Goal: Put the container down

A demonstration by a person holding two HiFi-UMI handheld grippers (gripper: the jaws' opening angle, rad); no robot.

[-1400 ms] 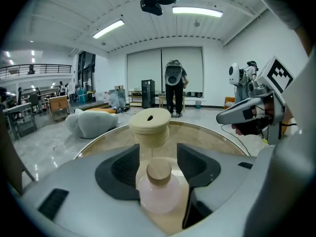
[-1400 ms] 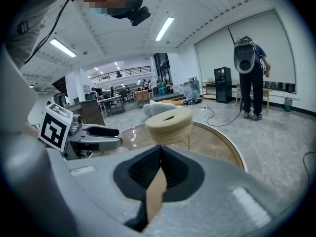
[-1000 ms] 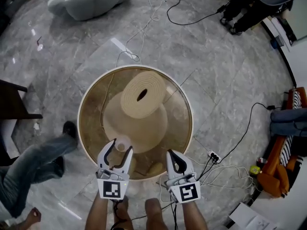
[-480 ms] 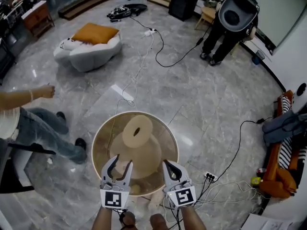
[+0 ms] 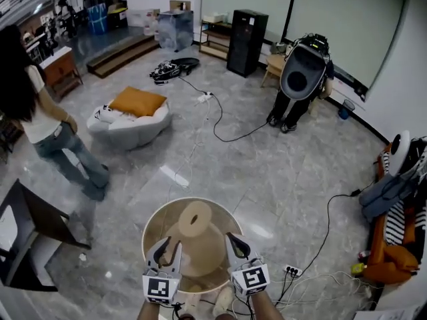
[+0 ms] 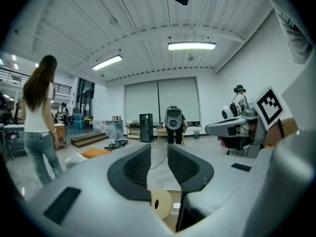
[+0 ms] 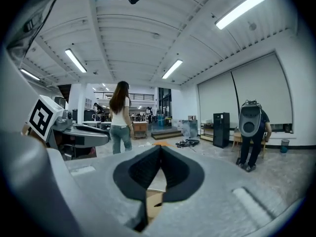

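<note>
In the head view a round glass table (image 5: 148,229) on a beige ring-topped base (image 5: 193,235) stands just ahead of both grippers. My left gripper (image 5: 167,253) hangs over the table's near edge, its jaws closing with a narrow gap and nothing between them; the left gripper view (image 6: 159,154) shows the same empty gap. To its right, my right gripper (image 5: 235,245) is shut with its tips together and holds nothing, as the right gripper view (image 7: 160,152) confirms. I cannot make out the container in any view.
A person in a white top (image 5: 47,122) walks at the left, near a dark panel (image 5: 33,232). A beanbag with an orange cushion (image 5: 130,122) and cables (image 5: 213,122) lie on the marble floor. Another person (image 5: 300,79) stands at the back; an orange sofa (image 5: 393,252) is right.
The head view has tilted up from the table to the whole room. The left jaws have narrowed, and the small clear cup seen between them earlier no longer shows. The person at the left has walked away.
</note>
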